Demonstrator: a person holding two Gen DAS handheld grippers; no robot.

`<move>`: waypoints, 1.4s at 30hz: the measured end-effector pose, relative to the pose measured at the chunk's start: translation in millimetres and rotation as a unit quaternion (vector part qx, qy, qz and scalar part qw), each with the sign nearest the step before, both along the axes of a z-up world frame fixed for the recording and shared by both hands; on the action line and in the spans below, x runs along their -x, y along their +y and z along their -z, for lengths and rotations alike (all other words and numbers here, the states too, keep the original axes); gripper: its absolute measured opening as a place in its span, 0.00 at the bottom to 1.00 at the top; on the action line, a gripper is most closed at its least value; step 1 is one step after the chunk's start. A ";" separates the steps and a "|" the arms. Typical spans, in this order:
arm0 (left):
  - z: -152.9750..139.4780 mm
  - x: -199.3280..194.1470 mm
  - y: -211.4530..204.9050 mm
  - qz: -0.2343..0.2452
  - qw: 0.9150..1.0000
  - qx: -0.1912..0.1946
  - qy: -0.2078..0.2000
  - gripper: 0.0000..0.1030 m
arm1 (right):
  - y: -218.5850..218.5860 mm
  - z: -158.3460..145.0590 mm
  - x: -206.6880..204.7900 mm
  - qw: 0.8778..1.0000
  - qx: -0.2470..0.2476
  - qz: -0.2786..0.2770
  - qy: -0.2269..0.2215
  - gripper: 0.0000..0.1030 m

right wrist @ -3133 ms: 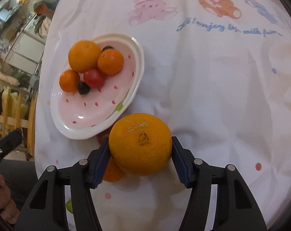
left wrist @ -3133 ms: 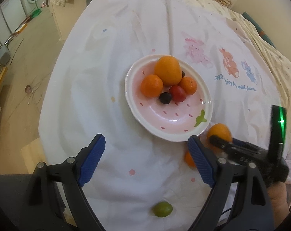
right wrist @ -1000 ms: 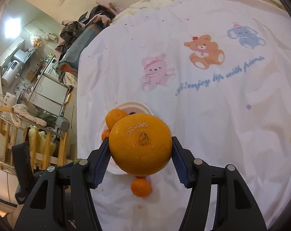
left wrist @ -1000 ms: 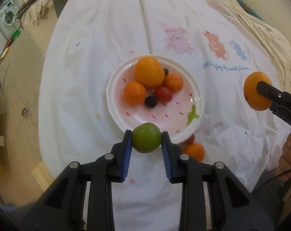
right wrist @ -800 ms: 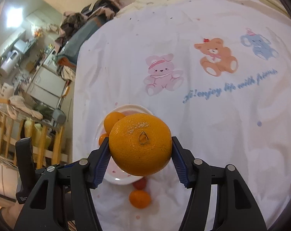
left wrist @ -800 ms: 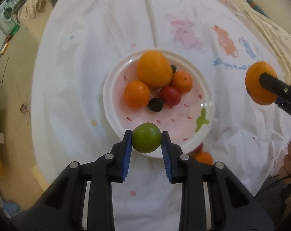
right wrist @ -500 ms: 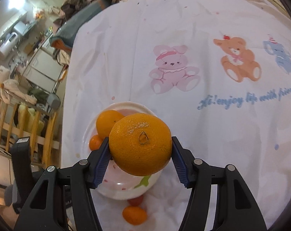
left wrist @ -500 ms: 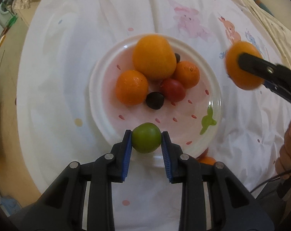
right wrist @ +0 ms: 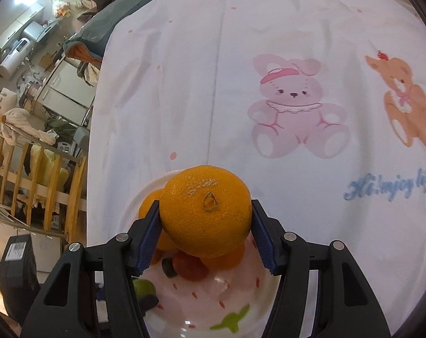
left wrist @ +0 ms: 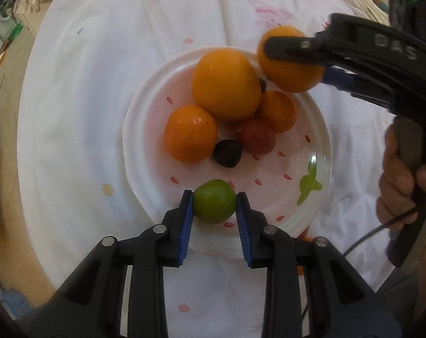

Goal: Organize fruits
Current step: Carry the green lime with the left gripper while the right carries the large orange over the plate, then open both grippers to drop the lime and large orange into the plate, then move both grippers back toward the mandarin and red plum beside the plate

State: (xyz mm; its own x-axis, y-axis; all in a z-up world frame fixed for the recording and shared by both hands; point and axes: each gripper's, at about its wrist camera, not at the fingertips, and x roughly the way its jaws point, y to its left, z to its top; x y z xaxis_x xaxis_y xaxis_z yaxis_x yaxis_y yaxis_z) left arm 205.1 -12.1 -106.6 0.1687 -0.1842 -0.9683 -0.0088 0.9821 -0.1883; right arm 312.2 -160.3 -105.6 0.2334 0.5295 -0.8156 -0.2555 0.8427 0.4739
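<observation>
Your left tool [left wrist: 214, 207] sits low in the frame's centre, pads clamped on the green fruit [left wrist: 213, 205]. Your right tool [right wrist: 205, 229] grips the orange [right wrist: 206, 222]; your hand [left wrist: 400, 180] shows at right.

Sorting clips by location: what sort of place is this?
Probably a lived-in home: a cartoon-bear tablecloth covers the table, with kitchen appliances and a wooden railing draped with clothes behind.

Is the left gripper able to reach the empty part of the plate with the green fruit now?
Probably yes. The left gripper holds the green fruit over the plate, with bare surface just ahead.
</observation>
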 end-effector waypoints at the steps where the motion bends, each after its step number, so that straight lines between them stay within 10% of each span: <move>1: 0.3 0.4 0.8 -0.001 1.000 0.002 0.000 0.25 | 0.4 3.8 -0.6 1.000 0.002 -0.002 0.005 0.62; 7: 4.6 0.5 1.7 0.002 1.000 0.000 0.005 0.26 | -8.1 7.1 -2.8 1.000 -0.019 0.003 0.017 0.64; 11: 8.7 -3.5 -2.0 0.007 1.000 -0.002 0.011 0.29 | -11.9 3.9 -2.4 0.999 -0.039 0.004 0.018 0.83; 17: -2.7 -2.7 -6.8 0.009 1.000 -0.013 -0.020 0.76 | -9.6 -3.0 -0.6 0.999 -0.032 -0.006 0.012 0.84; 42: -37.1 24.0 3.1 -0.006 0.998 -0.003 -0.066 0.76 | -51.3 -51.1 85.0 0.999 0.013 0.018 -0.036 0.85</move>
State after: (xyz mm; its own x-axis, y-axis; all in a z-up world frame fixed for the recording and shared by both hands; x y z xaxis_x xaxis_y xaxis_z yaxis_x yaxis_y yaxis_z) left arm 181.2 -9.0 -69.5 0.2964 -0.1766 -0.9386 0.0039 0.9830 -0.1837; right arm 227.3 -211.7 -54.5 0.3099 0.4990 -0.8093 -0.2580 0.8634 0.4335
